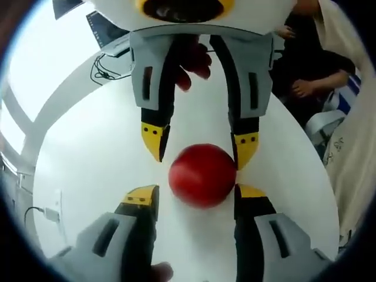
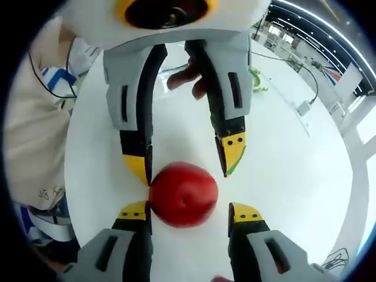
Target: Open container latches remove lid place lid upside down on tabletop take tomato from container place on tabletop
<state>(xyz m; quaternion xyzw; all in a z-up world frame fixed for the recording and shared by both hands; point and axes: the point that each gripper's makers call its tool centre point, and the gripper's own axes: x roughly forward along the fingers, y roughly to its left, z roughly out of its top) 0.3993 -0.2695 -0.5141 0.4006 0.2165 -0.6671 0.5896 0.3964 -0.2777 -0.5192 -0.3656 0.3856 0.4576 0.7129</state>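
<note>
A red tomato [image 1: 202, 175] lies on the white tabletop [image 1: 94, 153] between the two grippers, which face each other. In the left gripper view my left gripper [image 1: 195, 197] is open around the tomato's near side, its right jaw touching the tomato and its left jaw apart from it. The right gripper [image 1: 201, 142] comes down from the top, open, with its tips at the tomato's far side. In the right gripper view my right gripper [image 2: 189, 212] stands open around the tomato [image 2: 183, 195], left jaw against it. The left gripper [image 2: 185, 157] opposite is open too.
A person [image 1: 311, 82] sits at the table's far right edge, and a hand [image 1: 194, 64] holds the right gripper. Black cables [image 1: 103, 70] and a laptop [image 1: 100, 26] lie at the far left. A green cable [image 2: 255, 79] and a white adapter [image 2: 305, 108] lie on the table.
</note>
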